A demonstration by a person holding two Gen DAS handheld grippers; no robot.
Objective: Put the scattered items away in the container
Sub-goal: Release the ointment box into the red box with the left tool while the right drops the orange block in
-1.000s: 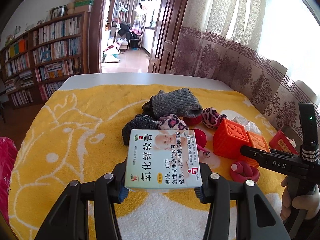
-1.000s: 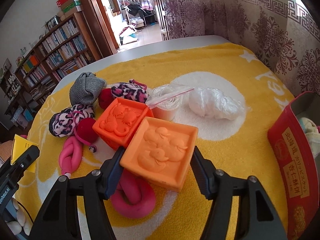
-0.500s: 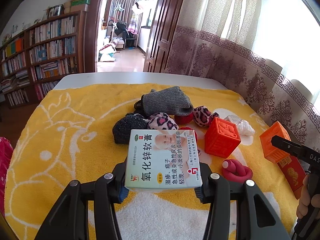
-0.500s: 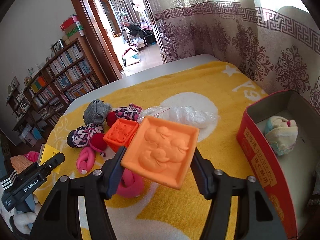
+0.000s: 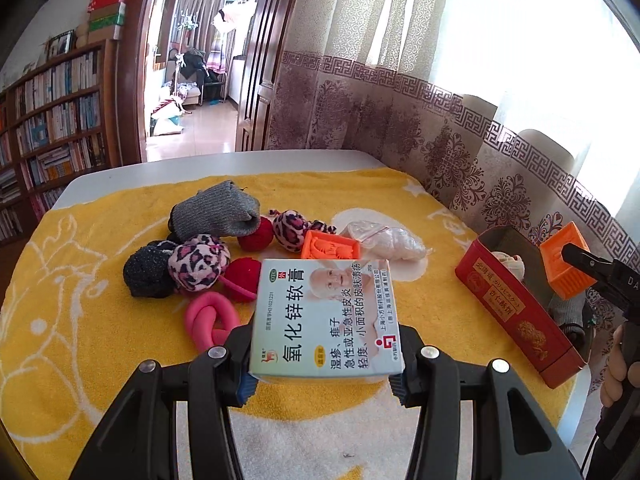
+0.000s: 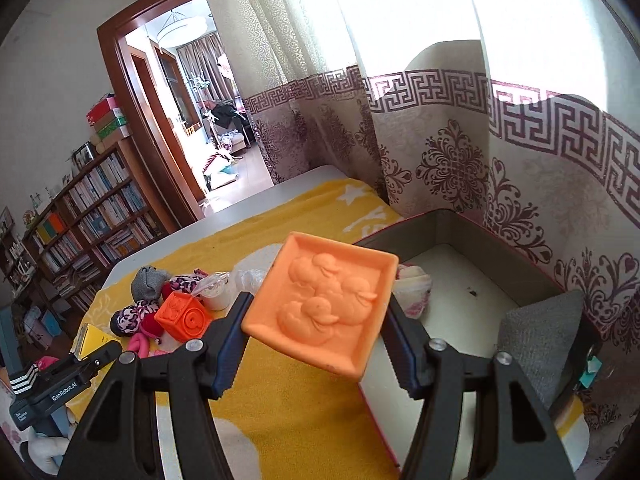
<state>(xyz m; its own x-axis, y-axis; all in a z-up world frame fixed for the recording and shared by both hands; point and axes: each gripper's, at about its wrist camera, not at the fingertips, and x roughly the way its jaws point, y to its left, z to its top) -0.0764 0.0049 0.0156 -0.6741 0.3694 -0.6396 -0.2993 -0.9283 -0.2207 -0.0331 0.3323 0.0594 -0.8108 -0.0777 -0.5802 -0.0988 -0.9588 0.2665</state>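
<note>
My left gripper [image 5: 322,360] is shut on a white medicine box [image 5: 326,316] with Chinese print, held above the yellow towel. My right gripper [image 6: 320,328] is shut on an orange duck block [image 6: 322,306] and holds it over the near-left edge of the red container [image 6: 460,216]. In the left wrist view that block [image 5: 564,260] hangs over the red container [image 5: 516,312] at the right. Inside the container lie a pale soft toy [image 6: 414,284] and a grey cloth [image 6: 536,332].
On the yellow towel [image 5: 80,320] lie a second orange block [image 5: 330,245], a grey glove [image 5: 214,210], leopard-print balls [image 5: 198,262], red balls [image 5: 254,238], a pink knotted rope [image 5: 210,320], a dark ball [image 5: 146,272] and a plastic bag [image 5: 386,240]. Curtains stand at the right.
My right gripper carried the orange duck block up and right, from beside the pile to over the red container. My left gripper kept the medicine box and turned right.
</note>
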